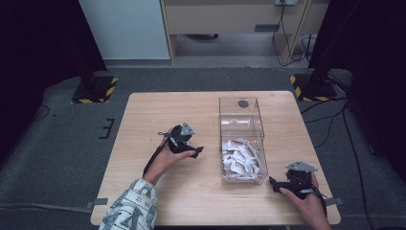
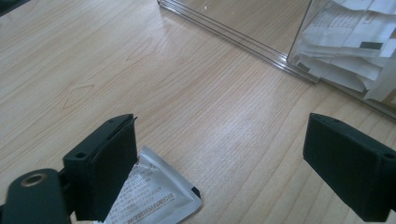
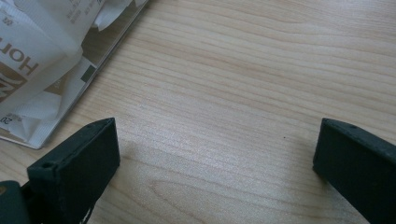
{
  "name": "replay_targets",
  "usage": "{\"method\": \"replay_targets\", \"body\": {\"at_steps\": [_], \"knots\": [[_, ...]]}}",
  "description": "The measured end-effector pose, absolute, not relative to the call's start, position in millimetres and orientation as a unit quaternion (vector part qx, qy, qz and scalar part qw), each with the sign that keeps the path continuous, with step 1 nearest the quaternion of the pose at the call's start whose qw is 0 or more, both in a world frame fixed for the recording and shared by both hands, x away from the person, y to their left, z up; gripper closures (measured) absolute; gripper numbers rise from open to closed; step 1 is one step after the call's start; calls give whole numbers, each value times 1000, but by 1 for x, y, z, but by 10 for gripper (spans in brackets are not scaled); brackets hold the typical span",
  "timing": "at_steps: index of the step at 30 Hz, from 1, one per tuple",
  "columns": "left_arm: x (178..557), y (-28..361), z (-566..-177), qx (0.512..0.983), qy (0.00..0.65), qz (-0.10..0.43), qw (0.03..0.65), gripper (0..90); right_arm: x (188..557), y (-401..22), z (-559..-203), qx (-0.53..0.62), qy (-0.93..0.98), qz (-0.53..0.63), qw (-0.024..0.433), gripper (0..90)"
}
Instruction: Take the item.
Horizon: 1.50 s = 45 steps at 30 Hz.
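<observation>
a silver sachet (image 2: pixel 152 196) lies under the left gripper's (image 2: pixel 219 172) spread jaws; right gripper (image 3: pixel 215 172) gapes too.

Clear bin (image 1: pixel 242 115) of white packets (image 1: pixel 241 157) on wooden table (image 1: pixel 143 120), left tool (image 1: pixel 191 152) and right tool (image 1: pixel 275 184) flanking it.

Left gripper (image 1: pixel 191 151) jaws spread wide; right gripper (image 1: pixel 276 184) jaws spread wide.

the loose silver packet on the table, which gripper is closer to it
Left. The left gripper hovers right over the packet, which lies by one jaw. The right gripper sits past the clear box, at its near right corner.
</observation>
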<state>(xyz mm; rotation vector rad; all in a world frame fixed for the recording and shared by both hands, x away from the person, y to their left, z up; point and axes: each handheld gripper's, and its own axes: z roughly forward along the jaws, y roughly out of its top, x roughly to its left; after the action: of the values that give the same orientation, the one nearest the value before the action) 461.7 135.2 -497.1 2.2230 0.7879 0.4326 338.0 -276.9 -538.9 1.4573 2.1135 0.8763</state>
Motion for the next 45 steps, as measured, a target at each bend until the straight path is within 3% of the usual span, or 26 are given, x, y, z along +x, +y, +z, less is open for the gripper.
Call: {"method": "replay_targets", "body": {"at_steps": [26,45], "knots": [[432,146,-487,865,293,163,373,66,338,-277,-539,525,761,316,213,8],[409,180,-492,848,317,175,387,65,338,-277,-539,526,760,316,214,8]]}}
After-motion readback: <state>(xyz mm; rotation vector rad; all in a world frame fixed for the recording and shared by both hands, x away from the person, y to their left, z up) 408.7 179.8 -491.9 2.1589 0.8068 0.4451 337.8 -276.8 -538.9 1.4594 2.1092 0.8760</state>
